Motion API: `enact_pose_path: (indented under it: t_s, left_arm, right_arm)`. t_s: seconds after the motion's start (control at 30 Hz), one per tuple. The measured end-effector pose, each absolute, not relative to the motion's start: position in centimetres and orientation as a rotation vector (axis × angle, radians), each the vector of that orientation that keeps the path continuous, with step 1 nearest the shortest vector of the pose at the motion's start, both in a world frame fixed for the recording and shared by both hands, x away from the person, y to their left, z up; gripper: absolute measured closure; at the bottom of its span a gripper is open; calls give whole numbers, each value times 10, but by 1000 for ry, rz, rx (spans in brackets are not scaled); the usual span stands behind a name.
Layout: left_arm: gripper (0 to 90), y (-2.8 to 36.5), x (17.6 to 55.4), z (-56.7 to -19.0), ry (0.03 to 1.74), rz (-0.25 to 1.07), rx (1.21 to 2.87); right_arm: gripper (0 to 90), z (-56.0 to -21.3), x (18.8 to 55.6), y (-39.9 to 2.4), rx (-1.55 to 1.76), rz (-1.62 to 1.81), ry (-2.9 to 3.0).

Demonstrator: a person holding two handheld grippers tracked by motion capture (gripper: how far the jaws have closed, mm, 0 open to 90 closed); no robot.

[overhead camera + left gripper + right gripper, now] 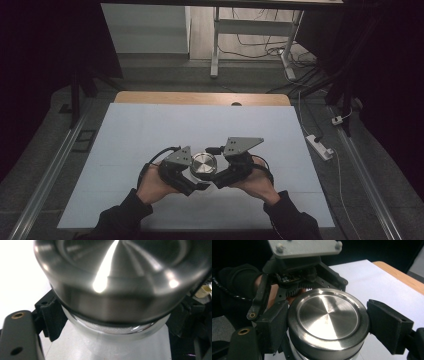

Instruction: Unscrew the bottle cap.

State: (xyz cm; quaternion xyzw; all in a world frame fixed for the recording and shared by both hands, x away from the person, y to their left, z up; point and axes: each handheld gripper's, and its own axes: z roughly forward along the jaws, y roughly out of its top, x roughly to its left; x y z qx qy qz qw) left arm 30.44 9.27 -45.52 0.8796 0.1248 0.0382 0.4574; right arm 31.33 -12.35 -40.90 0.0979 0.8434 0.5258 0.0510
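- A lab or test room set up for recording, not a home: the worktop [150,130] is covered by a plain pale sheet, with a strip of bare wood showing at its far edge.
- Black curtains [40,50] hang on either side of the worktop, shutting it in.
- Metal floor rails [50,170] run along both sides of the worktop.
- Beyond the worktop's far edge stands a white-framed desk [250,30] with loose cables [265,47] tangled under it.
- To the right of the worktop, a white power strip [320,146] lies on grey carpet [360,200].
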Motion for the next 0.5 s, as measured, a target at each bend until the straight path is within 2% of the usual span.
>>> enact_pose_path:
  t_s: [0.17,0.5]
  left_arm:
    - [162,92,306,-457,299,101,2188]
    - [162,101,314,-461,422,157,2177]
  right_arm:
    - [196,-405,314,-128,278,1625,2548]
    - [195,-405,316,-135,320,1603,2516]
